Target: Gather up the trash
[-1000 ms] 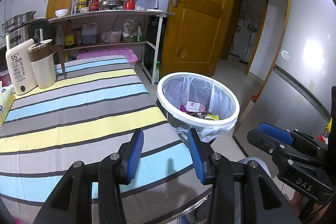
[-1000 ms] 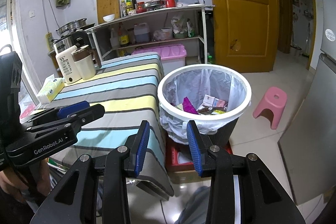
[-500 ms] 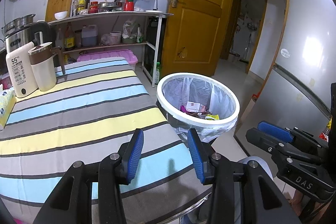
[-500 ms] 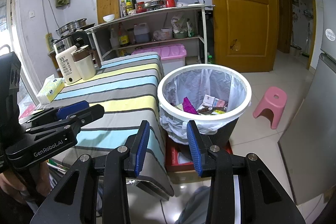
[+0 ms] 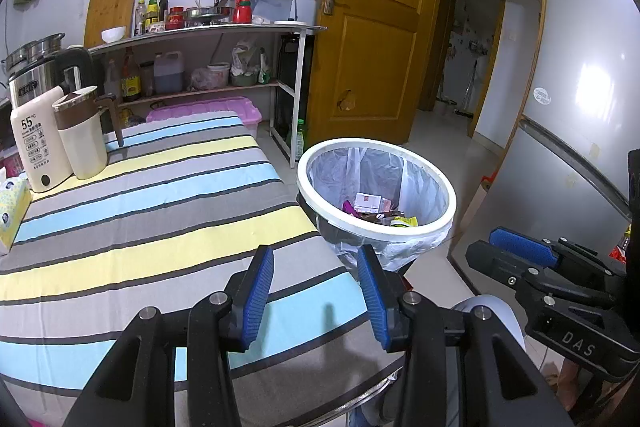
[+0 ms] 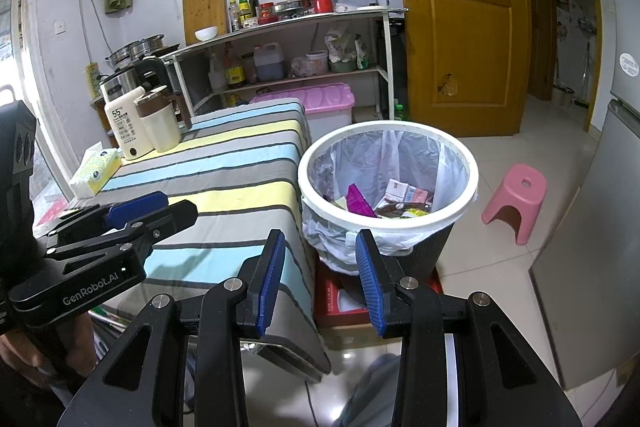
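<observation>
A round bin (image 5: 440,215) (image 6: 464,207) with a white rim and a clear liner stands on the floor beside the striped table (image 5: 132,227) (image 6: 240,179). Wrappers, a small red-and-white carton and a purple packet (image 6: 358,201) lie at its bottom. My left gripper (image 5: 315,269) hovers over the table's near corner, open, nothing between its blue pads. My right gripper (image 6: 320,255) hangs off the table's edge, just short of the bin, open and empty too. Each gripper shows at the side of the other's view: the right gripper (image 5: 516,251), the left gripper (image 6: 156,203).
A white thermos (image 5: 38,143), a beige kettle (image 5: 82,135) and a tissue pack (image 5: 12,203) stand at the table's far left. A shelf rack (image 6: 280,39) with bottles and pots lines the wall. A pink stool (image 6: 516,201), a wooden door and a grey fridge (image 6: 596,227) are to the right.
</observation>
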### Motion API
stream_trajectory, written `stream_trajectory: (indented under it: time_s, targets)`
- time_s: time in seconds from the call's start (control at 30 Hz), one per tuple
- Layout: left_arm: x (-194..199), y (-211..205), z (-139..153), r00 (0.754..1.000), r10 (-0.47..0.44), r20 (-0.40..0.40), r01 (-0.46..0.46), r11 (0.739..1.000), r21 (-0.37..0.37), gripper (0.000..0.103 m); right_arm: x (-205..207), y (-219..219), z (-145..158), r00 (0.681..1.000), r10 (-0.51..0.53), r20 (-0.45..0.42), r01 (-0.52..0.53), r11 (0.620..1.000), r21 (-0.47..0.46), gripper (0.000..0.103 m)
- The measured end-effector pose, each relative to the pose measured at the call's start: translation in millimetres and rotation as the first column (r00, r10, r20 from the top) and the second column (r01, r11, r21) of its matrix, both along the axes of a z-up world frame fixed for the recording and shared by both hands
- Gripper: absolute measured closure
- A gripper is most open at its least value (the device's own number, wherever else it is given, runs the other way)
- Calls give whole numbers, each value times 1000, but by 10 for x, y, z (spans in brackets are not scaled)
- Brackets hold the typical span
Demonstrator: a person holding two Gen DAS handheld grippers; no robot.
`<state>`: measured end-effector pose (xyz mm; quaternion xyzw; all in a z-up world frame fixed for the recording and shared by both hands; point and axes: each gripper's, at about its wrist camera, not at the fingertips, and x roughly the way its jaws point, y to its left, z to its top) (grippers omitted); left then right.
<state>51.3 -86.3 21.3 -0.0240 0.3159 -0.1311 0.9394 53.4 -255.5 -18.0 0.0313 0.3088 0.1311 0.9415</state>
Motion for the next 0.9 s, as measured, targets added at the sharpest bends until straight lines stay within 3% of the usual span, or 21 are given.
stream_trajectory:
  time_s: [0.9]
  targets:
    - [17, 14, -56, 1000, 3, -10, -3, 1000, 0, 60, 6, -15, 5, 1000, 0, -1, 0, 1000, 1, 65]
